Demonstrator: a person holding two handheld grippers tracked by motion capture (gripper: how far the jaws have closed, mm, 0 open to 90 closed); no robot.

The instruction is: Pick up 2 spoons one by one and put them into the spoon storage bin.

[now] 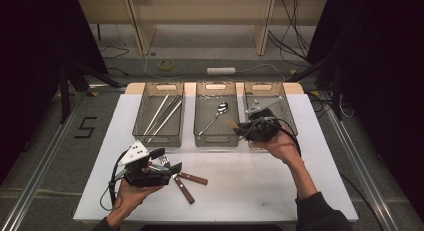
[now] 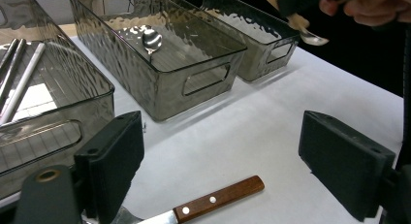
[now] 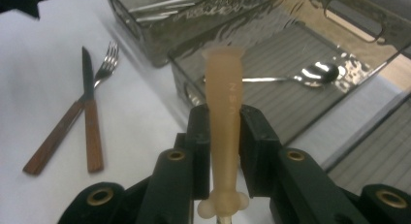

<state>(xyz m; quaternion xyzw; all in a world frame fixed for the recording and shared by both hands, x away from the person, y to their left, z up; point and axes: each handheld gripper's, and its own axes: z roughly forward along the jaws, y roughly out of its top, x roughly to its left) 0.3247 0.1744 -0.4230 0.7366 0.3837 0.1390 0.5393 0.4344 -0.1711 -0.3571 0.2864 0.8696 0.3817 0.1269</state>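
Observation:
My right gripper (image 1: pixel 243 128) (image 3: pixel 225 132) is shut on the tan handle (image 3: pixel 223 103) of a spoon, held just above the gap between the middle bin (image 1: pixel 216 140) and the right bin (image 1: pixel 289 110). The spoon's metal bowl (image 2: pixel 312 38) shows in the left gripper view. My left gripper (image 1: pixel 167 161) (image 2: pixel 223 161) is open low over the white mat, with a wood-handled knife (image 2: pixel 220 199) (image 1: pixel 184 189) lying between its jaws. A wood-handled fork (image 3: pixel 68 127) (image 1: pixel 194 178) crosses the knife (image 3: pixel 90 122).
The left bin (image 1: pixel 142 111) holds several long pale sticks (image 1: pixel 162 113). A metal spoon (image 1: pixel 220 110) (image 3: pixel 315 73) (image 2: pixel 151 39) lies in the middle bin. The white mat (image 1: pixel 250 181) lies on a table with floor, cables and a shelf beyond.

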